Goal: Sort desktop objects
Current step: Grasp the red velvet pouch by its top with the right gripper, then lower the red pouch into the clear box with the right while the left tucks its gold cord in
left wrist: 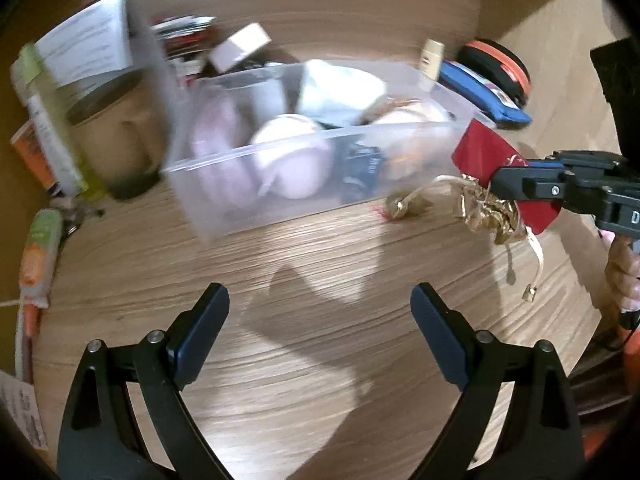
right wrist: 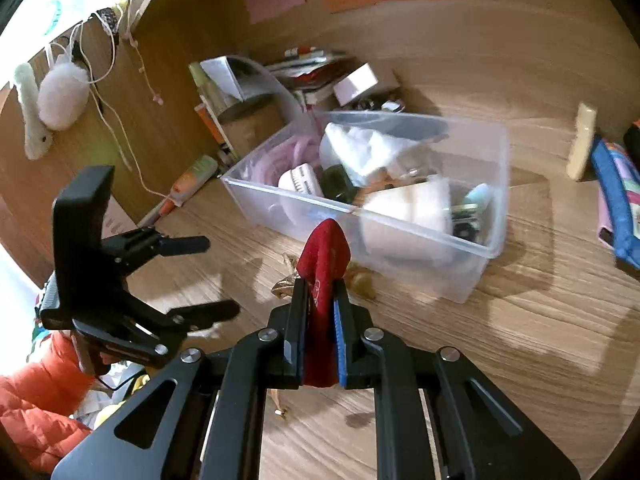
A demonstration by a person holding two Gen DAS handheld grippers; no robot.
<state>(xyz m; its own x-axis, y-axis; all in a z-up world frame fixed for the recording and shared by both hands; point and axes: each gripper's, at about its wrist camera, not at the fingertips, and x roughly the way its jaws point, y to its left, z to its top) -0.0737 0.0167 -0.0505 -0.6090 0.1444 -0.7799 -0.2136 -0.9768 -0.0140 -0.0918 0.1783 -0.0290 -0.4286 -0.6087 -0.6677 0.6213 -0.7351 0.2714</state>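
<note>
Red pouch (right wrist: 325,256) clamped in right tongs (right wrist: 320,344), near bin (right wrist: 472,280) corner.

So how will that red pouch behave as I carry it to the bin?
Probably soft: the red pouch folds between the right hand-held gripper. Its gold cords dangle loose, so they may swing or snag the bin rim. Likely light.

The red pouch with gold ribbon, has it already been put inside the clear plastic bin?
No, the red pouch with gold ribbon is clamped in the right gripper, outside the clear plastic bin near its front wall.
</note>
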